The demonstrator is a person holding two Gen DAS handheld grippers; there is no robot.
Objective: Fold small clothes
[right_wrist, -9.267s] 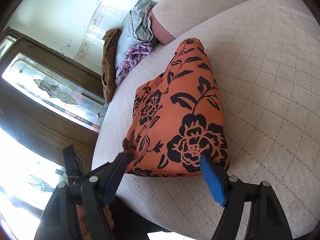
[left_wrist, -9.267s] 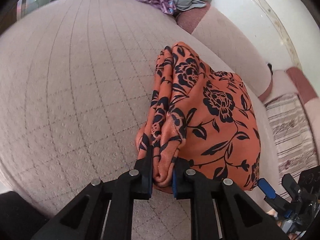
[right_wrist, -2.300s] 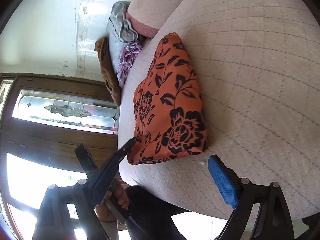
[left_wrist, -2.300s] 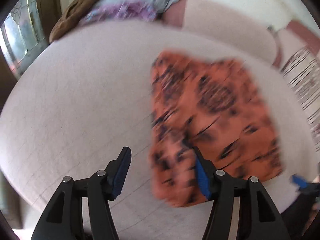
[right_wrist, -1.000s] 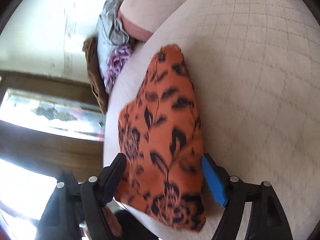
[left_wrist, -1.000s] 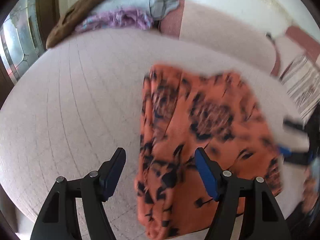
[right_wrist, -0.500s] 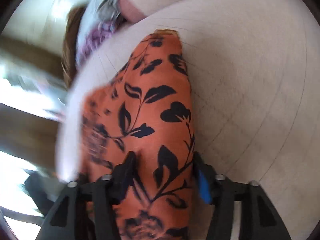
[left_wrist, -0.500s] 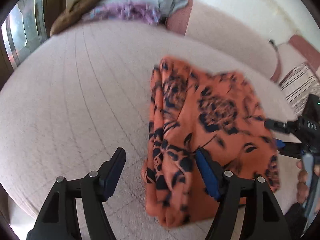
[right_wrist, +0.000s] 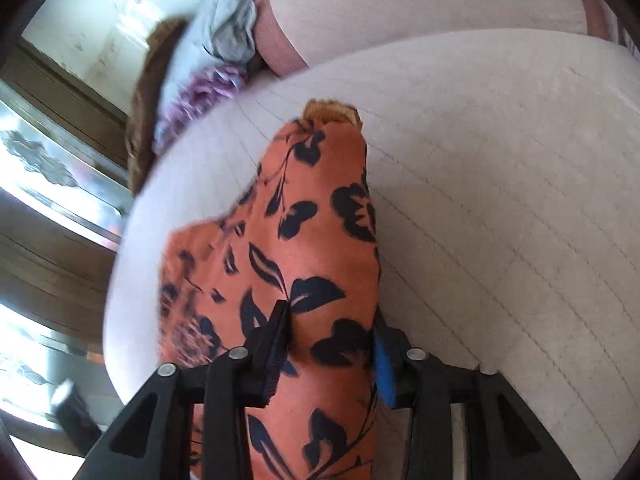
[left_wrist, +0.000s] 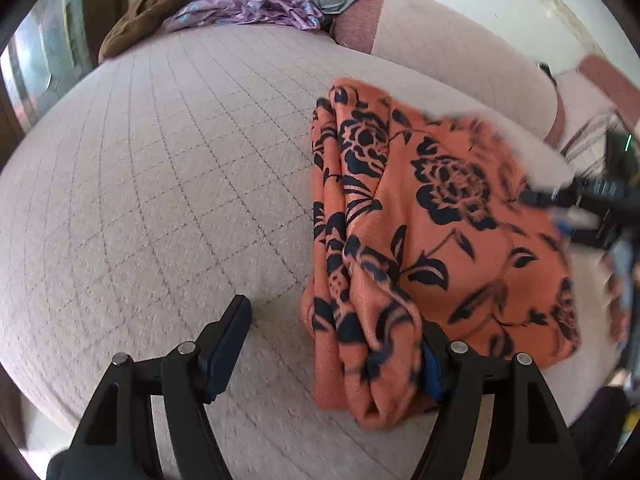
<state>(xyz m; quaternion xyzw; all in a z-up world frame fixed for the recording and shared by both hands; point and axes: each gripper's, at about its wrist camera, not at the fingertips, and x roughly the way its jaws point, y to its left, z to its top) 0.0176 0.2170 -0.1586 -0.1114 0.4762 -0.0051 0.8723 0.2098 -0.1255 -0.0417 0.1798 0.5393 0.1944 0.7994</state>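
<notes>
An orange cloth with dark blue flowers [left_wrist: 440,220] lies folded on a pale quilted sofa seat [left_wrist: 160,200]. My left gripper [left_wrist: 332,348] stands open over the cloth's near left corner. The bunched folded edge lies just inside its right finger [left_wrist: 430,360], while the left finger [left_wrist: 232,344] hovers over bare seat. In the right wrist view my right gripper [right_wrist: 330,356] has its jaws closing on a raised ridge of the cloth [right_wrist: 320,240], and fabric fills the gap between the pads. That gripper [left_wrist: 580,208] shows as a blur at the cloth's far right edge.
A heap of grey, purple and brown clothes [left_wrist: 248,4] lies at the seat's far end against the pink sofa arm [right_wrist: 280,48]. The backrest [right_wrist: 420,0] runs along one side. A glazed wooden door [right_wrist: 40,168] stands beyond the seat's edge.
My right gripper has come over the cloth's edge and its jaws have narrowed around the fabric, lifting it into a ridge. My left gripper has slid toward the cloth's near corner, still open.
</notes>
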